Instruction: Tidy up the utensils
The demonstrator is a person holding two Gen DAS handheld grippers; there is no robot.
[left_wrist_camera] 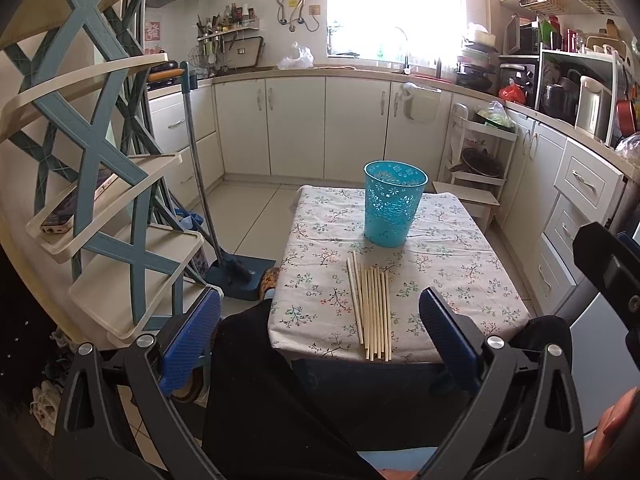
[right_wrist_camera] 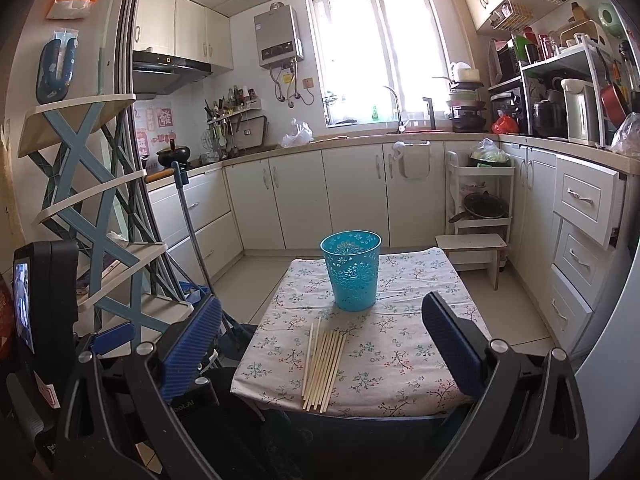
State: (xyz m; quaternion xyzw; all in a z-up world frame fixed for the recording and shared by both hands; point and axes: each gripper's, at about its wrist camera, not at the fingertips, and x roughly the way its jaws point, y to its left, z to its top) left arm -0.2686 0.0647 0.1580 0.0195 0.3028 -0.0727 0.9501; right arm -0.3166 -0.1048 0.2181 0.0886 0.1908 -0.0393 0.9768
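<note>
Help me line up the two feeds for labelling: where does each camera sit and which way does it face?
Left wrist: on the open left hand-held gripper, facing the table; dark trouser leg below, fingers at lower right.
Right wrist: on the open right hand-held gripper, higher, same direction; the other rig at left.
Both share the blue basket, the chopsticks and the kitchen window.

A small table (right_wrist_camera: 404, 364) with a floral cloth stands open to approach from its near edge, where a row of chopsticks (right_wrist_camera: 322, 366) lies. Behind them an upright blue basket (right_wrist_camera: 352, 270) blocks the middle. Bare cloth runs along both sides. A tiered shelf rack (left_wrist_camera: 120, 208) crowds the left.
</note>
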